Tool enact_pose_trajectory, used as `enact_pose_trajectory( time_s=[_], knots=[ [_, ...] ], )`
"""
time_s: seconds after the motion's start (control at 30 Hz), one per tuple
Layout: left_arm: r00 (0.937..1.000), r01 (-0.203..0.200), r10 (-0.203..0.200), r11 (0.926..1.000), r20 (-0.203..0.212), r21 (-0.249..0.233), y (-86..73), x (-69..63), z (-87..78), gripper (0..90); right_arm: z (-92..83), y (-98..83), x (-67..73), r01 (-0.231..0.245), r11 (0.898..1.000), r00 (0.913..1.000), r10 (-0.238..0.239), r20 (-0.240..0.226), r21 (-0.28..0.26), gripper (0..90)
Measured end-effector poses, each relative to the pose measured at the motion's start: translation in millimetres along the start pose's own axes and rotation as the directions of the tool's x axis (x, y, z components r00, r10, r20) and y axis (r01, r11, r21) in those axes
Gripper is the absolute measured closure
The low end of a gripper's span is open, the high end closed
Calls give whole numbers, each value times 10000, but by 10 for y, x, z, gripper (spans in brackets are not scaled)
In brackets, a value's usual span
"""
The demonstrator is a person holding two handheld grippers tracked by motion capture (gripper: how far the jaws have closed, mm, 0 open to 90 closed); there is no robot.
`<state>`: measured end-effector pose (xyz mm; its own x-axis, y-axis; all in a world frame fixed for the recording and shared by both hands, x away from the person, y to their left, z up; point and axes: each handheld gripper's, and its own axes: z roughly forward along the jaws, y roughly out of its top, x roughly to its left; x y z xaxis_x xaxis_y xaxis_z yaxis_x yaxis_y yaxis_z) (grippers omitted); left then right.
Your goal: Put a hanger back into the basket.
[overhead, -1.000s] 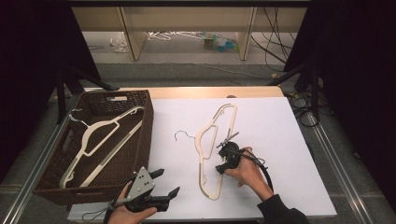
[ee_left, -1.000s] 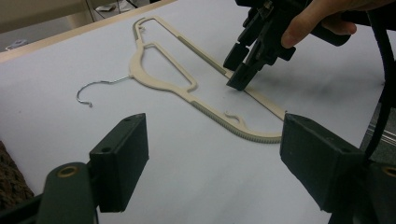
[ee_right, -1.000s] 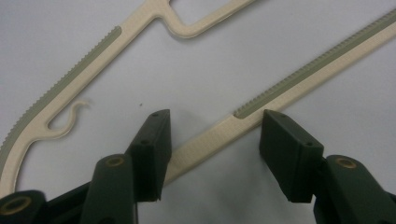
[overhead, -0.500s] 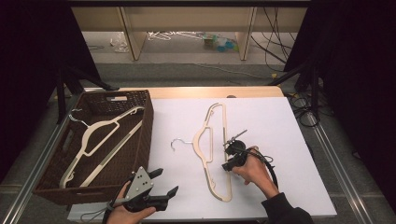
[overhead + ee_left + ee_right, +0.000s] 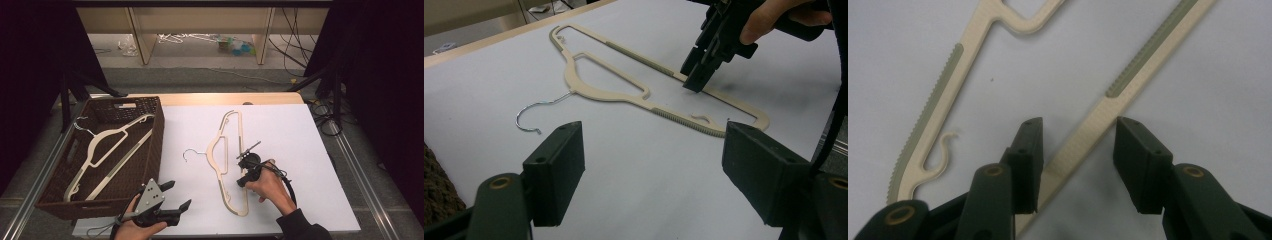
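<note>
Wicker basket holds one cream hanger. Right gripper straddles table hanger's bar, jaws just reopening, not clamped. Left gripper released, empty.

Probably a lab: black curtains, loose cables, a white-topped table on a rig.

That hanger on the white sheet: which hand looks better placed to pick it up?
The right. The right gripper already straddles the hanger's bottom bar, jaws open, having just opened further. The left gripper sits apart near the basket, open, with nothing between its jaws.
</note>
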<state>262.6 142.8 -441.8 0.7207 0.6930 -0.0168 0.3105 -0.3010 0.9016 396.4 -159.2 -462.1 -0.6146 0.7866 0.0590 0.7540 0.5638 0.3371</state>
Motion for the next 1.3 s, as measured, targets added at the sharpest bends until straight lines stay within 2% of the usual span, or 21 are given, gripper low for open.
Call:
enact_pose_trajectory(
  time_s=[0.1, 0.23, 0.47, 0.6, 0.7, 0.8, 0.87, 0.9, 0.97, 1.03, 1.17, 1.27, 1.3],
  knots=[
    [10000, -24, 24, 10000, 42, 21, -1, -4, 4, 250, 0, -4, -65, -209, 9998, 9994, 208, -280, -22, 596],
    [10000, -72, 71, 10000, 47, 54, 3, -11, 9, 250, -4, -12, -88, -87, 10000, 9990, 85, -438, -36, 600],
    [10000, 22, -23, 10000, 83, 10, -8, 4, 17, 253, -15, -20, -123, 466, 9989, 9977, -469, -498, -74, 688],
    [10000, 48, -48, 10000, 25, 6, -3, 7, 8, 255, -27, -34, -168, 856, 9963, 9938, -861, -696, -114, 724],
    [10000, 16, -16, 10000, 32, -4, -3, 7, 6, 256, -51, -57, -183, 1344, 9909, 9880, -1340, -766, -6, 741],
    [9999, 95, -95, 10000, 109, -17, -7, 8, 15, 256, -82, -109, -196, 1961, 9804, 9764, -1936, -954, 175, 753],
    [10000, -18, 18, 10000, 35, 97, -8, 12, 14, 257, -99, -139, -213, 2250, 9741, 9697, -2216, -1032, 231, 761],
    [10000, -67, 67, 9999, 40, 149, -9, 16, 14, 257, -109, -159, -219, 2556, 9666, 9611, -2516, -1135, 213, 762],
    [10000, -32, 32, 9999, 11, 153, -5, 14, 18, 258, -124, -184, -230, 2903, 9567, 9514, -2860, -1144, 223, 768],
    [10000, -43, 43, 9999, 42, 99, -4, 12, 14, 258, -135, -202, -228, 3116, 9498, 9450, -3065, -1143, 289, 768],
    [9999, 4, -4, 10000, 104, 58, -11, 17, 10, 258, -158, -239, -220, 3786, 9246, 9213, -3722, -1124, 417, 770],
    [10000, -37, 37, 10000, 67, 54, -11, 19, 8, 259, -185, -273, -247, 4072, 9121, 9095, -4002, -1127, 476, 777],
    [10000, -59, 59, 9999, 53, 119, -9, 20, 5, 259, -193, -285, -259, 4090, 9112, 9088, -4020, -1116, 486, 778]
  ],
)
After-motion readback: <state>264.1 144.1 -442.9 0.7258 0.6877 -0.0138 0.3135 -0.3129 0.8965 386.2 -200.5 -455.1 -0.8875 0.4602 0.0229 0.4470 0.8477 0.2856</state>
